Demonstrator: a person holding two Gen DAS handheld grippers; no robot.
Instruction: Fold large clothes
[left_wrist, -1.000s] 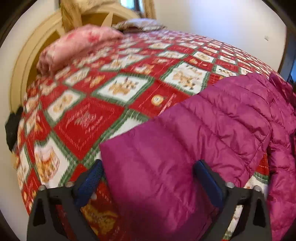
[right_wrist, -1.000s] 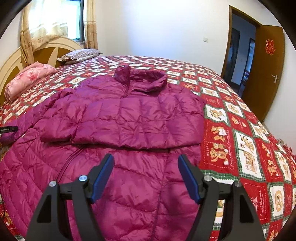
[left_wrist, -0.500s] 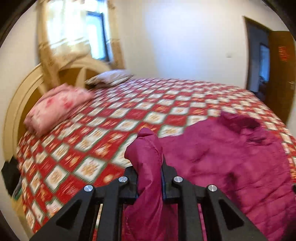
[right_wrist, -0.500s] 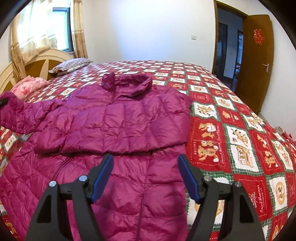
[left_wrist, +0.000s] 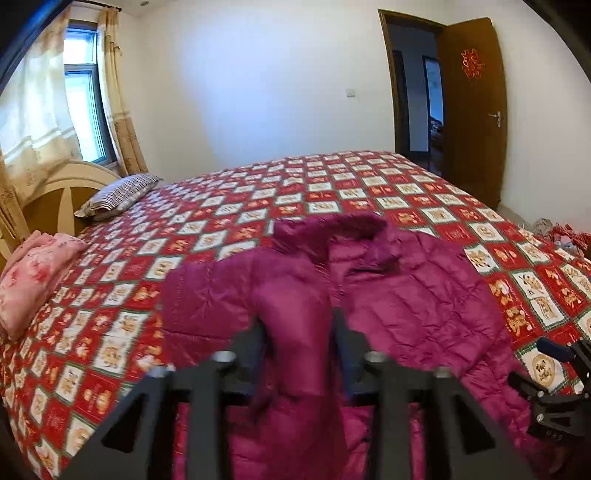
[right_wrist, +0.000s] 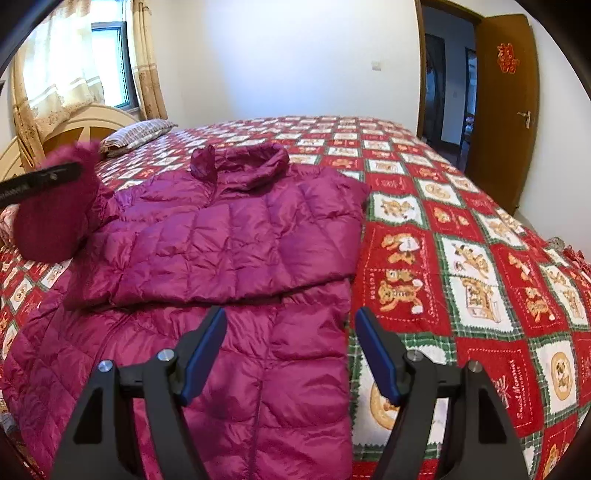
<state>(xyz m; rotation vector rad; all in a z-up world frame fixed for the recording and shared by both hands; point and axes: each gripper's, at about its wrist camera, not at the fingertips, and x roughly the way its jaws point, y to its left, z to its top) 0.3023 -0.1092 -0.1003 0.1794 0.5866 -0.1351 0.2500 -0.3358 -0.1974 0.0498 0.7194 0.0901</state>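
Observation:
A long magenta puffer coat (right_wrist: 236, 236) lies front up on the bed, collar far, hem near me; its right sleeve is folded across the chest. It also shows in the left wrist view (left_wrist: 424, 295). My left gripper (left_wrist: 299, 332) is shut on the left sleeve (left_wrist: 295, 314) and holds it raised over the coat's left side; the lifted sleeve (right_wrist: 55, 218) and gripper show at the left of the right wrist view. My right gripper (right_wrist: 290, 350) is open and empty, hovering over the coat's lower right part, and appears at the right edge of the left wrist view (left_wrist: 557, 354).
The bed has a red, green and white patchwork cover (right_wrist: 461, 258). A folded pink quilt (left_wrist: 29, 273) and a striped pillow (left_wrist: 118, 192) lie by the headboard at left. An open brown door (left_wrist: 472, 110) stands at the far right.
My left gripper closed on the sleeve, lifted it off the bed and swung it right over the coat. The right gripper stayed open over the hem, shifting slightly.

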